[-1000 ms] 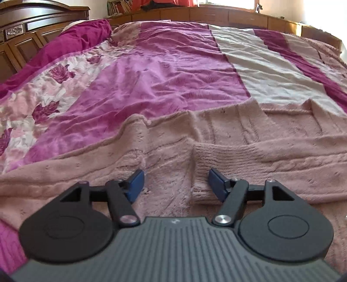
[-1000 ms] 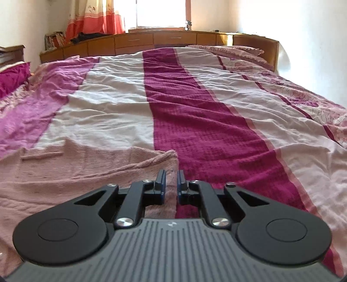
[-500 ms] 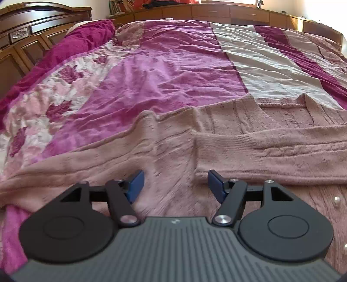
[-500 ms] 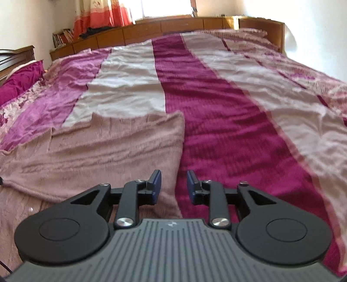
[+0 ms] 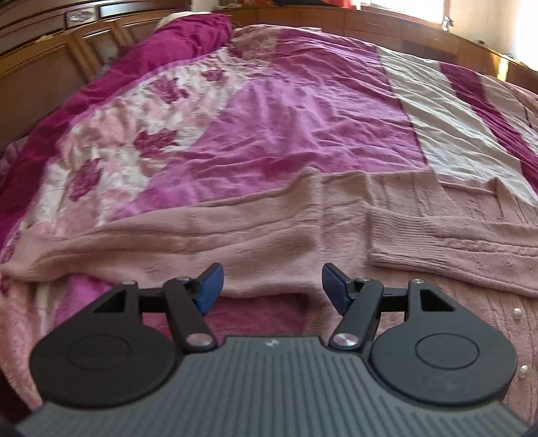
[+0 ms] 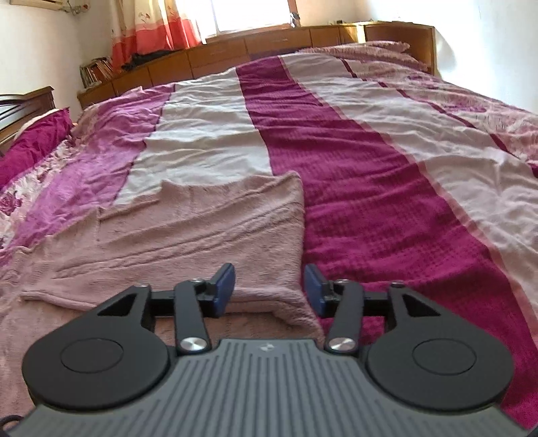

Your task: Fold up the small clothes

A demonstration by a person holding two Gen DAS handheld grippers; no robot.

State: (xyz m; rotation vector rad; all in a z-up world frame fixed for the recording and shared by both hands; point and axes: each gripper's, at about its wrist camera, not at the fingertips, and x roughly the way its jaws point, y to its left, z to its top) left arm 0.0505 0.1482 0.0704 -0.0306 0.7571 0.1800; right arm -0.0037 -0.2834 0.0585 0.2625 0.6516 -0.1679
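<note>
No text, label, brand or number can be read anywhere in either view

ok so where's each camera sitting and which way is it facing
Left wrist: rides the left gripper, looking forward and down past its open fingers at the pink knit cardigan on the bedspread, headboard beyond.
Right wrist: rides the right gripper, fingers just opened, facing the cardigan's folded edge, window beyond.
Shared: the same cardigan and striped bedspread; no hand shows.
</note>
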